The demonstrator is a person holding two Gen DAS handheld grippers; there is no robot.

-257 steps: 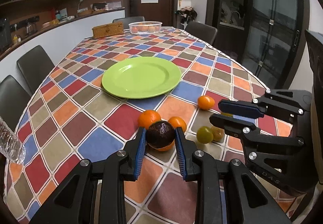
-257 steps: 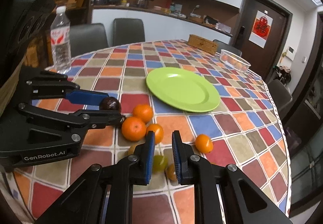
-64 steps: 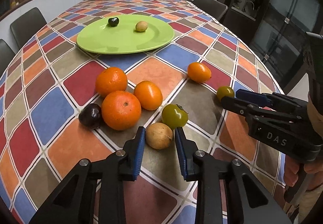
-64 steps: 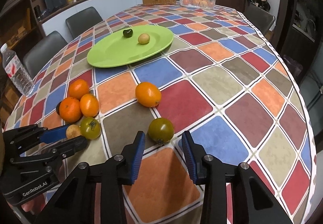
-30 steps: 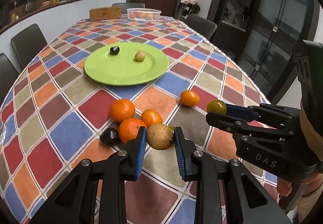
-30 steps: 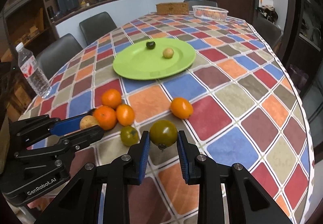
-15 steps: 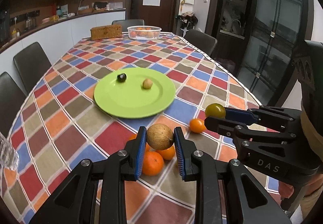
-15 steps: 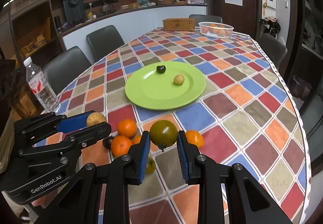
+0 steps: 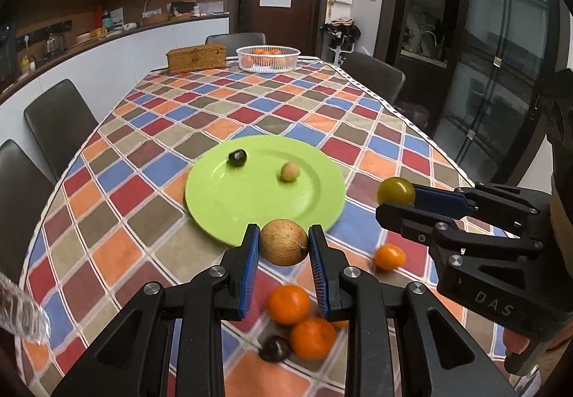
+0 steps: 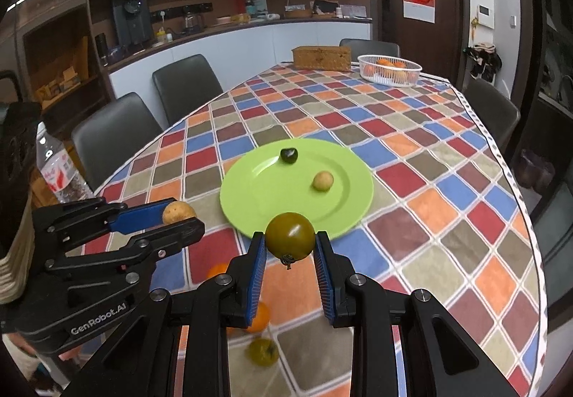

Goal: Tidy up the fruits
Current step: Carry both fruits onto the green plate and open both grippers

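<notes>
My left gripper [image 9: 284, 242] is shut on a tan round fruit [image 9: 284, 242], held in the air near the front rim of the green plate [image 9: 250, 203]. My right gripper [image 10: 290, 240] is shut on a dark green tomato [image 10: 290, 240], also lifted, just short of the plate [image 10: 272, 196]. On the plate lie a small dark fruit [image 9: 237, 157] and a small tan fruit [image 9: 289, 171]. Below the grippers several oranges [image 9: 289, 304] and a dark plum [image 9: 274, 348] stay on the checked tablecloth. Another green tomato [image 10: 264, 352] lies below my right gripper.
A white basket of oranges [image 9: 268, 57] and a wicker box [image 9: 196, 57] stand at the table's far end. A water bottle [image 10: 59, 175] stands at the left edge. Dark chairs [image 9: 59, 125] line the table's sides.
Both grippers have risen and moved forward toward the plate, each carrying its fruit; the loose fruits on the cloth now sit lower in both views.
</notes>
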